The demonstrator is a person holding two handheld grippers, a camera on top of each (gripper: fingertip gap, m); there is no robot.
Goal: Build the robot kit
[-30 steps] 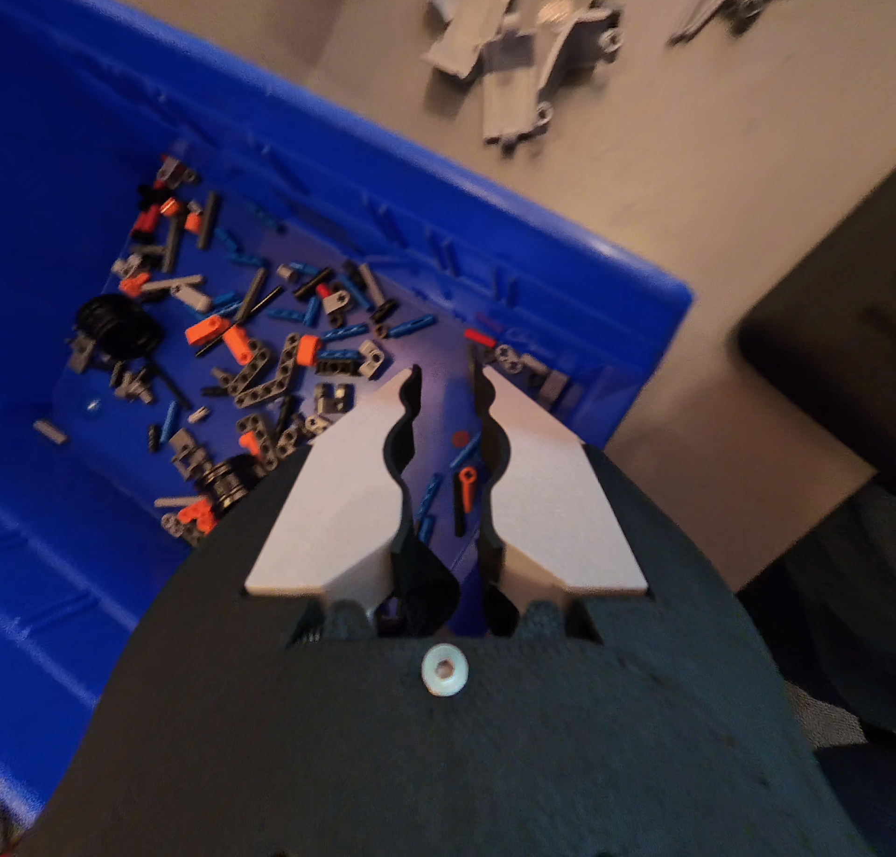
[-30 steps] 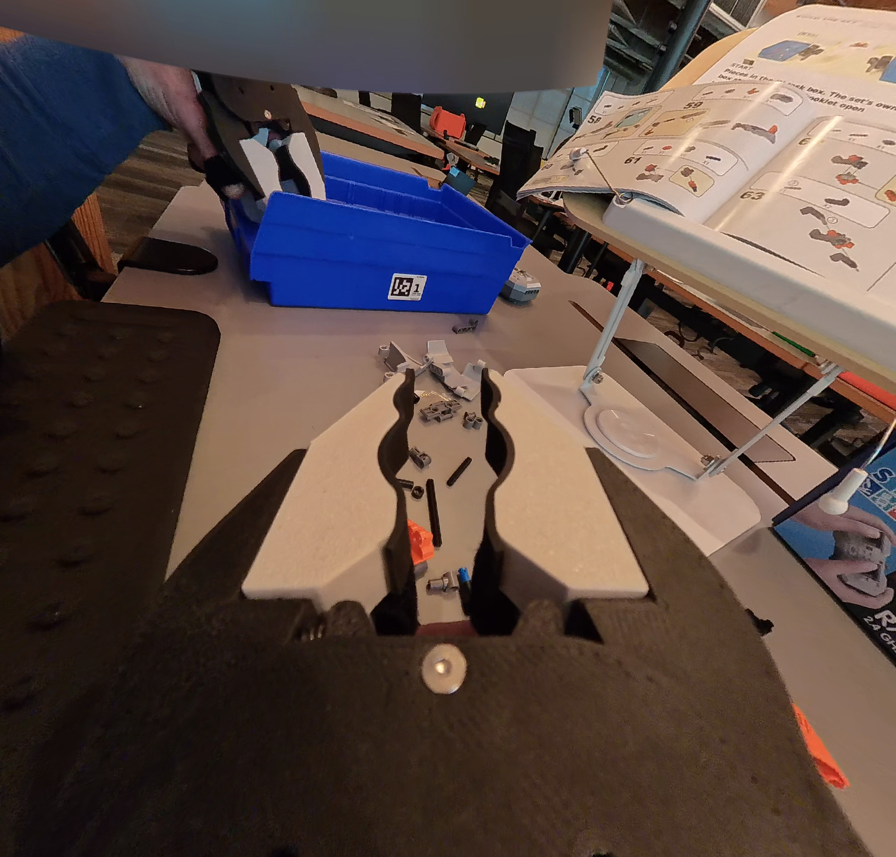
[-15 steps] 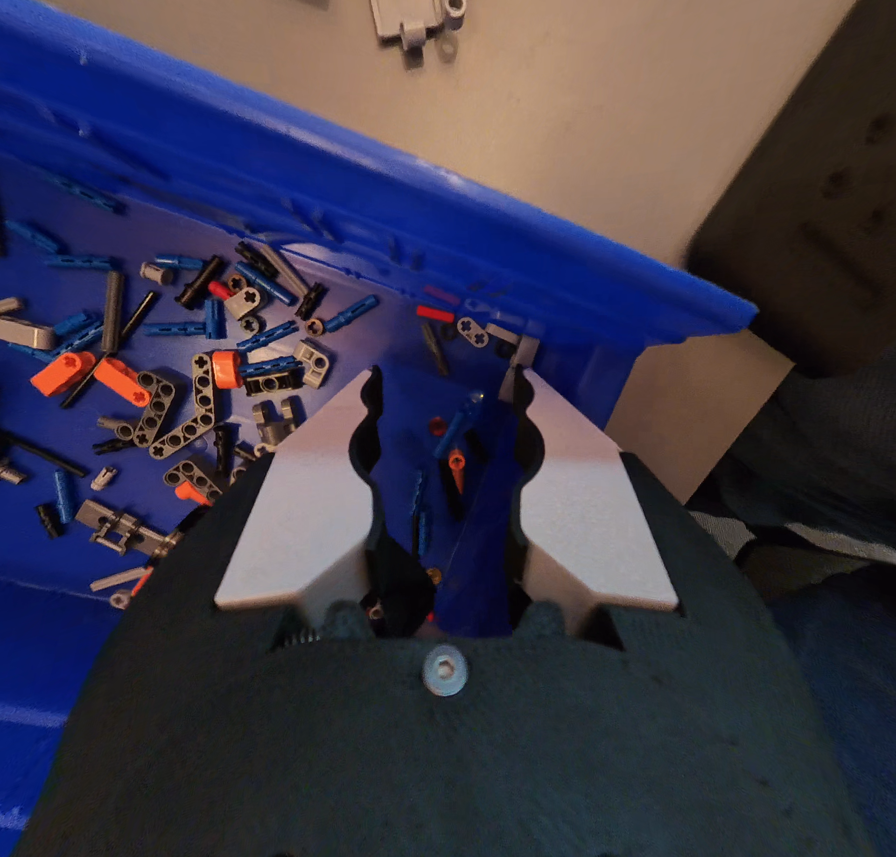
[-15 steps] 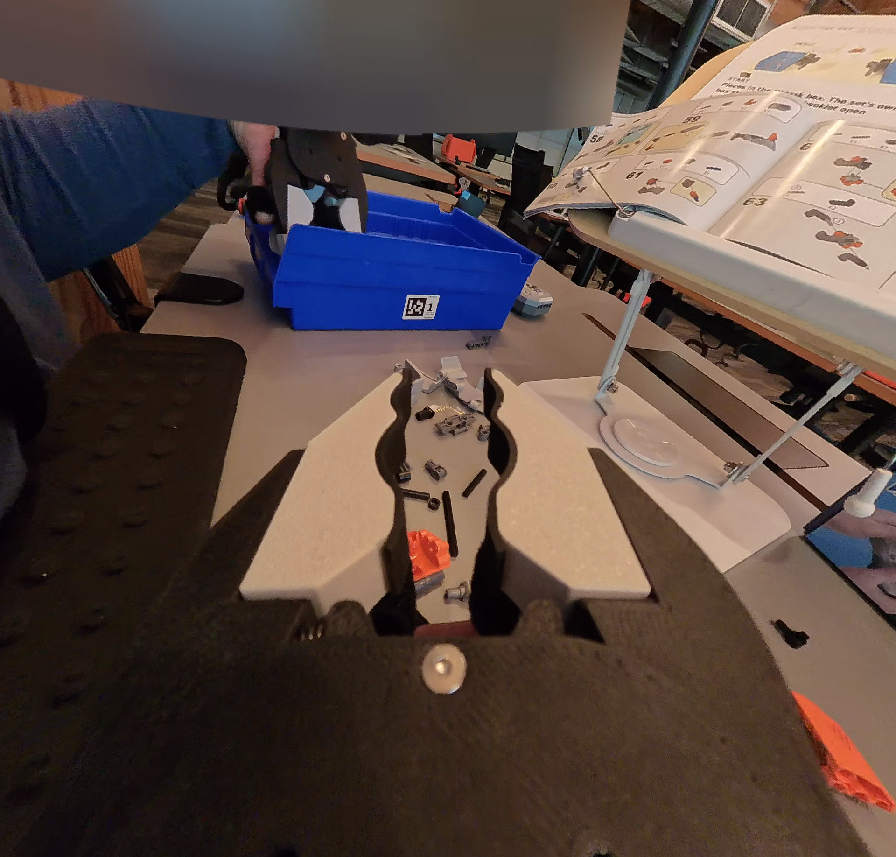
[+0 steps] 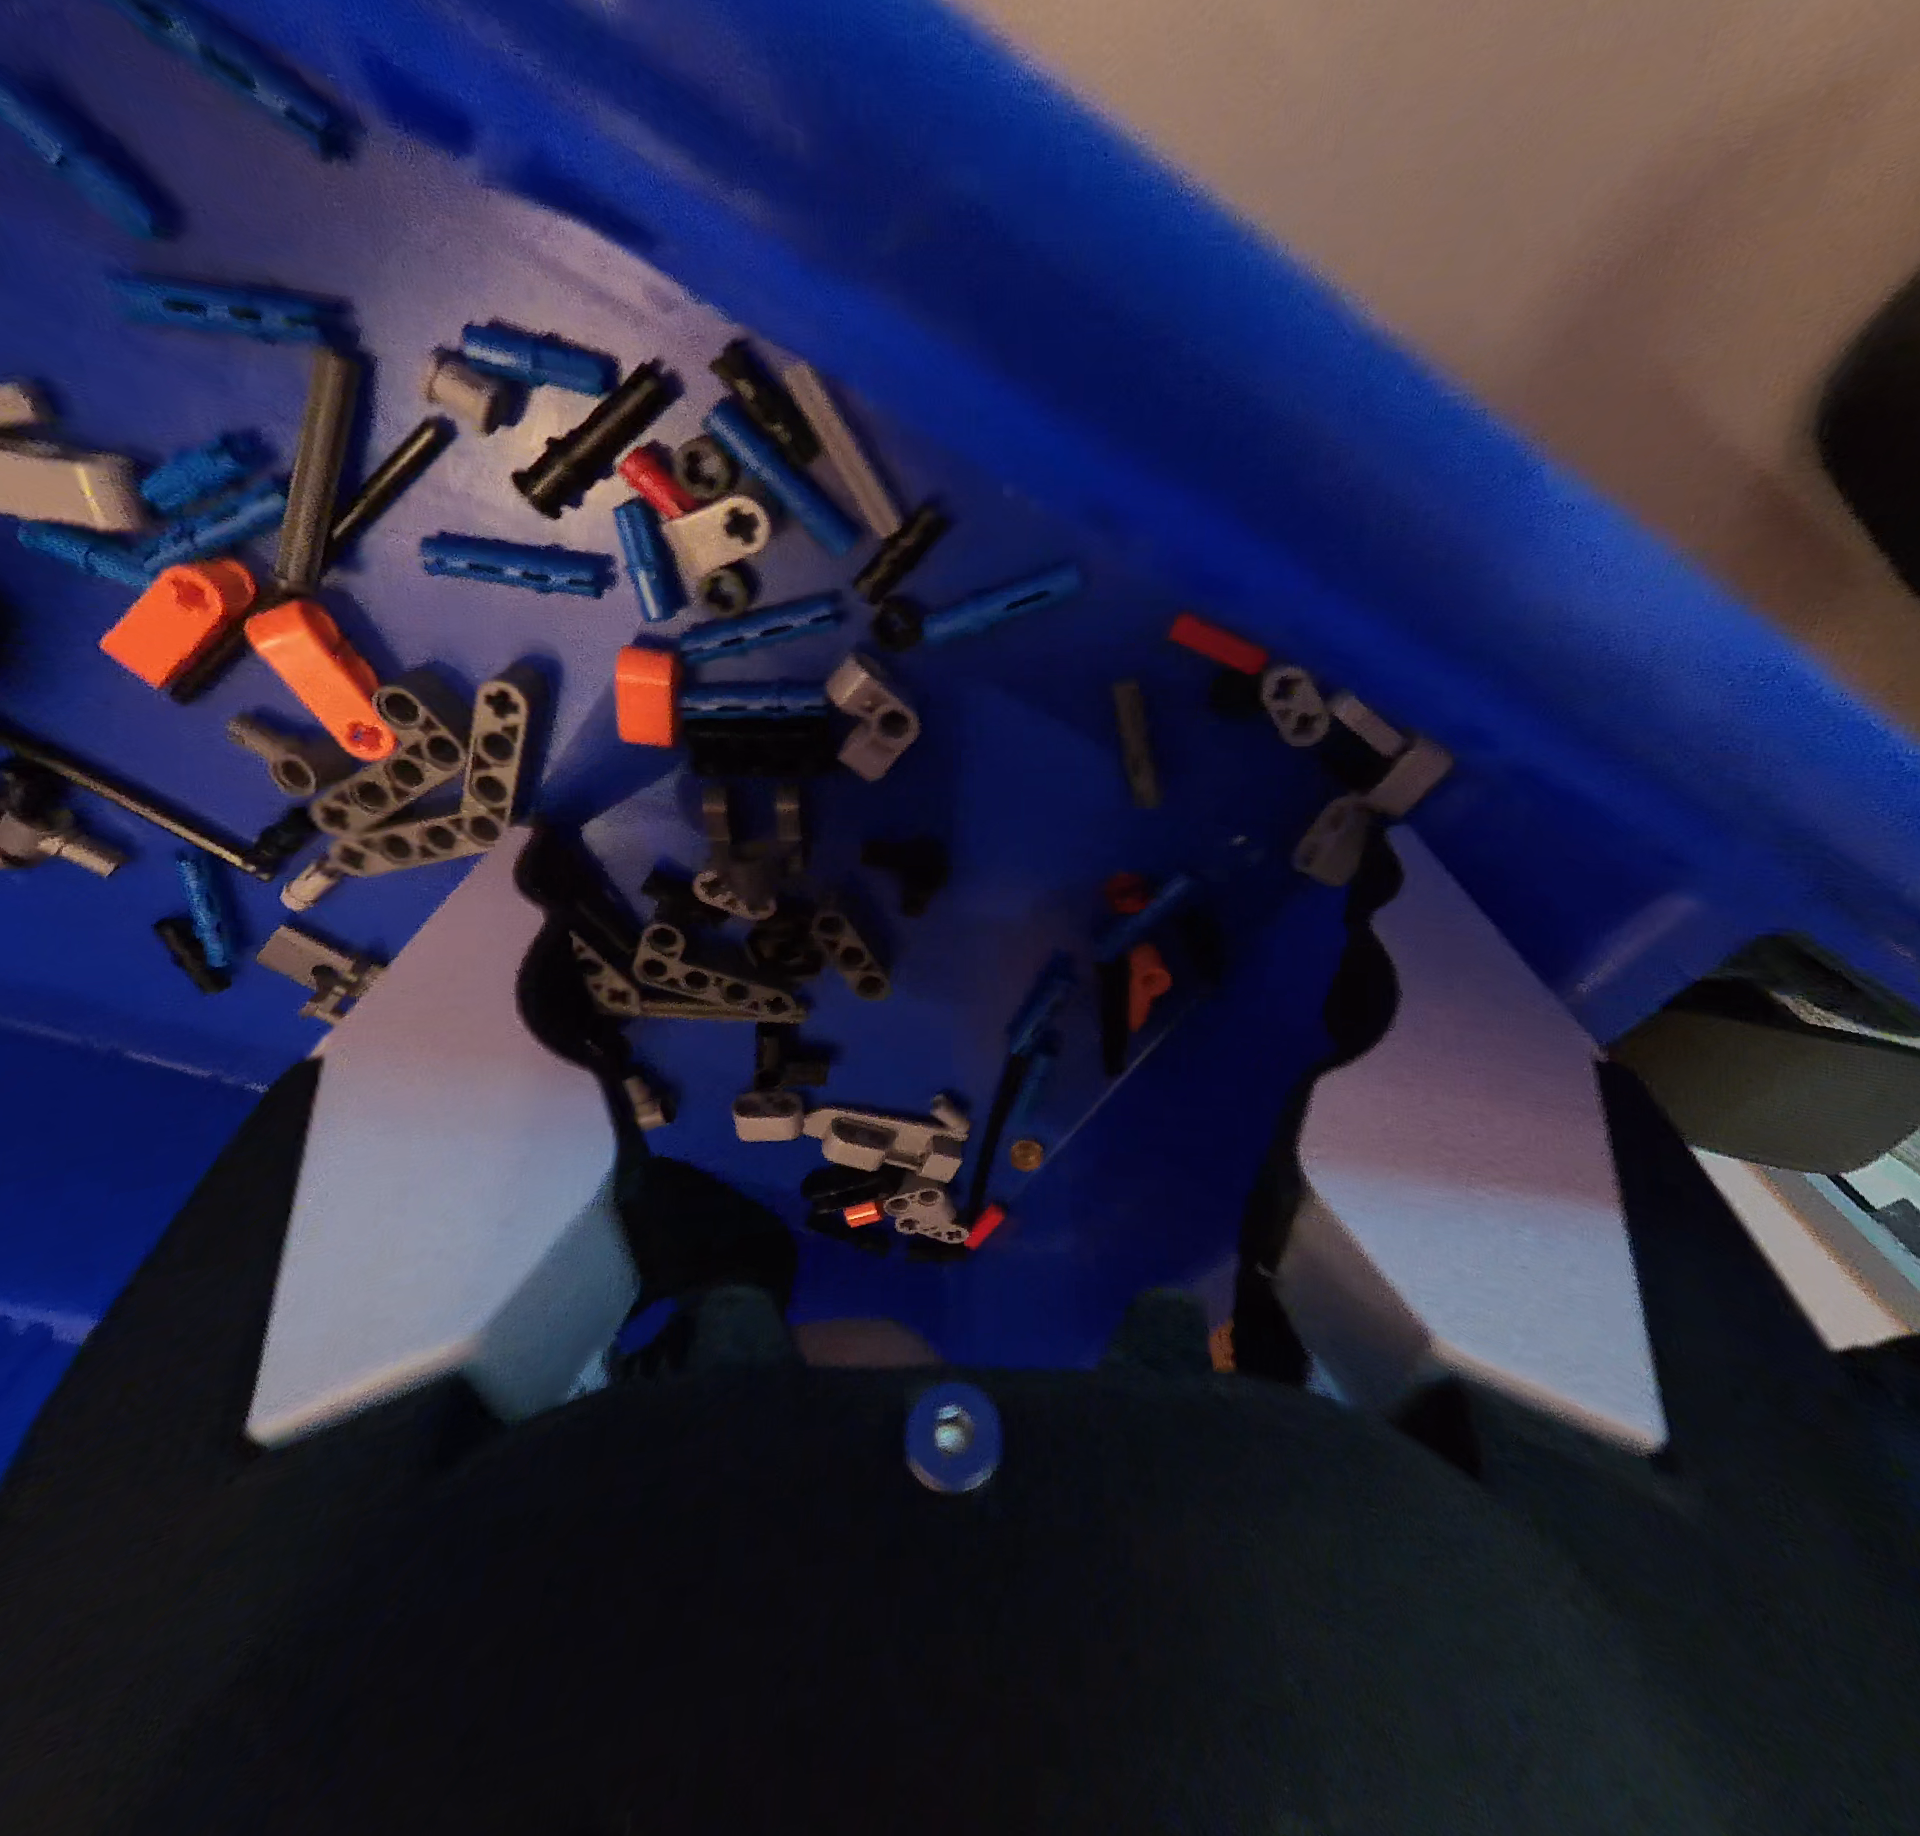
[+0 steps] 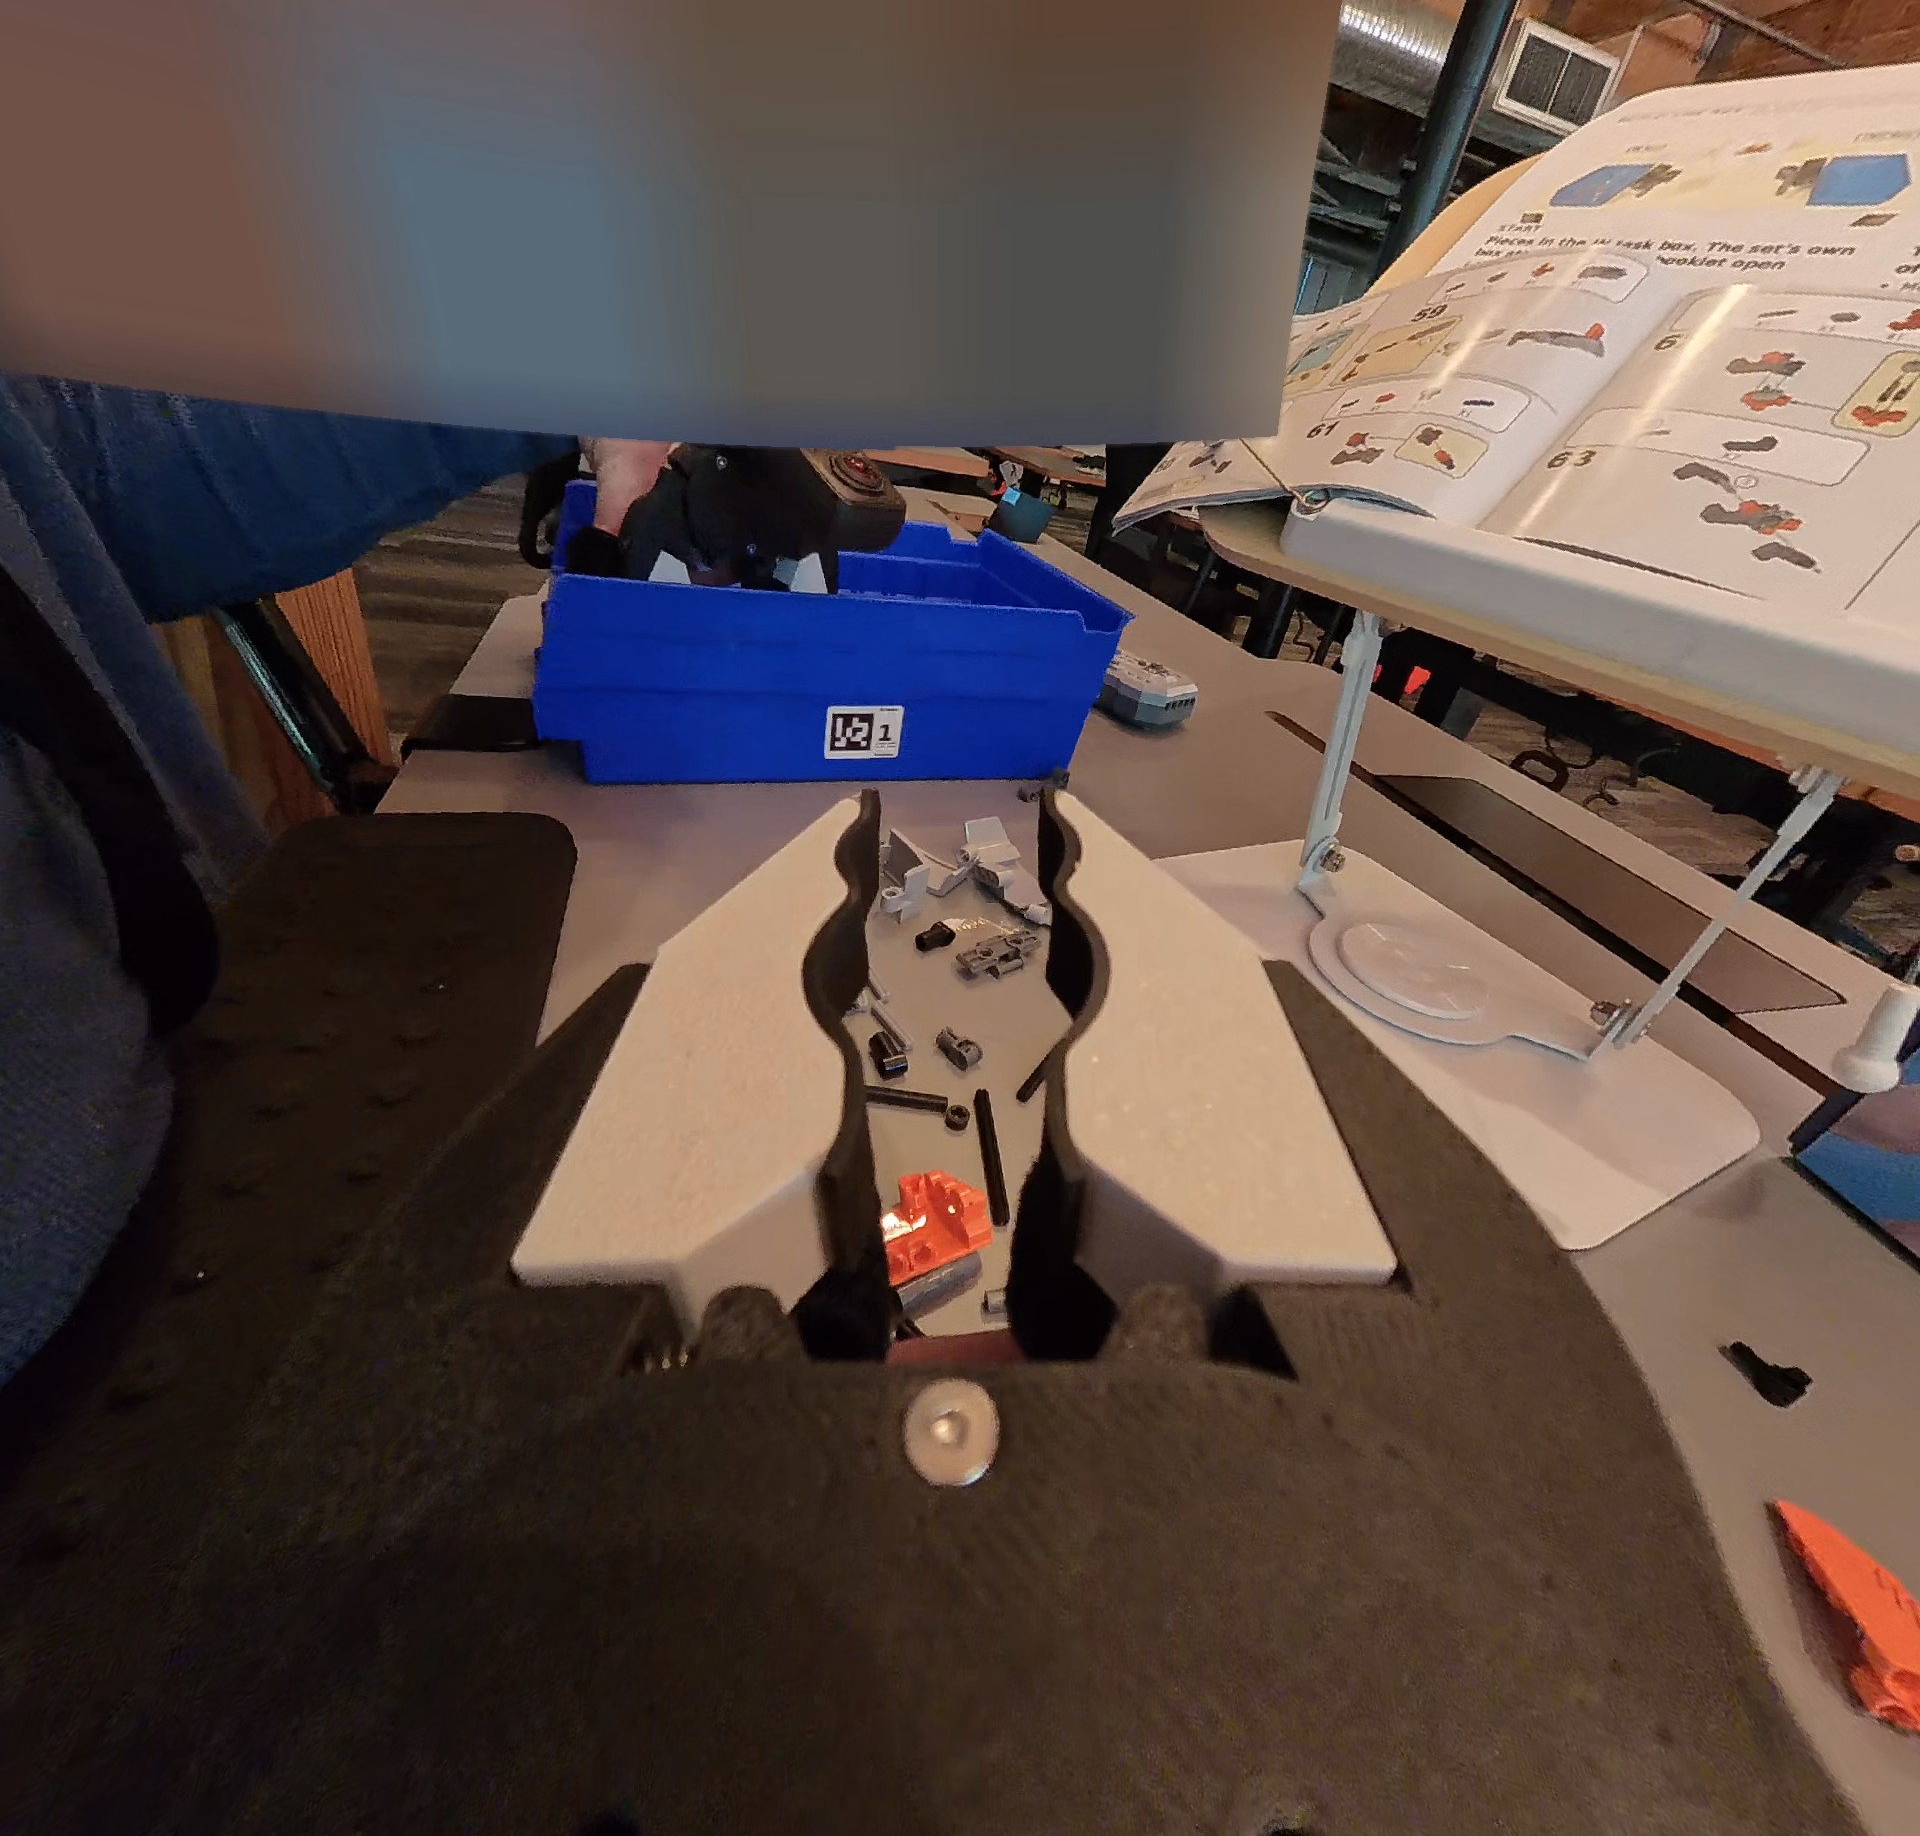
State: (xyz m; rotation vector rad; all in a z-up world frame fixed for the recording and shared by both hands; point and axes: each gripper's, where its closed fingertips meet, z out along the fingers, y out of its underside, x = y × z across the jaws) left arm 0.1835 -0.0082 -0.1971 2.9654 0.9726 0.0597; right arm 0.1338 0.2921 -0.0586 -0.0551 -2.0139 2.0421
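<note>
My left gripper (image 5: 951, 851) is wide open and low inside the blue bin (image 5: 1143, 352). It hovers over loose small building pieces. Dark grey beams (image 5: 717, 976), a light grey connector (image 5: 862, 1132) and a small orange pin (image 5: 1148, 986) lie between its fingers, and nothing is gripped. My right gripper (image 6: 956, 799) is empty with its jaws a narrow gap apart. It is above the table, over scattered black pins, grey parts (image 6: 992, 955) and an orange piece (image 6: 935, 1220). The right wrist view shows the bin (image 6: 831, 674) farther back, with the left gripper (image 6: 743, 560) reaching into it.
An open instruction booklet (image 6: 1558, 415) rests on a white stand (image 6: 1507, 1090) to the right. A black mat (image 6: 395, 955) lies on the left of the table. An orange part (image 6: 1849, 1620) and a small black piece (image 6: 1766, 1376) lie at the right front. A grey block (image 6: 1148, 690) sits beside the bin. Some 35 cm of space lies between my two pairs of fingers. To reach the orange piece (image 6: 935, 1220) in a straight line is about 12 cm for my right fingers, about 30 cm for my left.
My left gripper has opened wide and dropped lower into the bin, toward its corner. My right gripper keeps the same narrow gap and has shifted slightly over the table.
</note>
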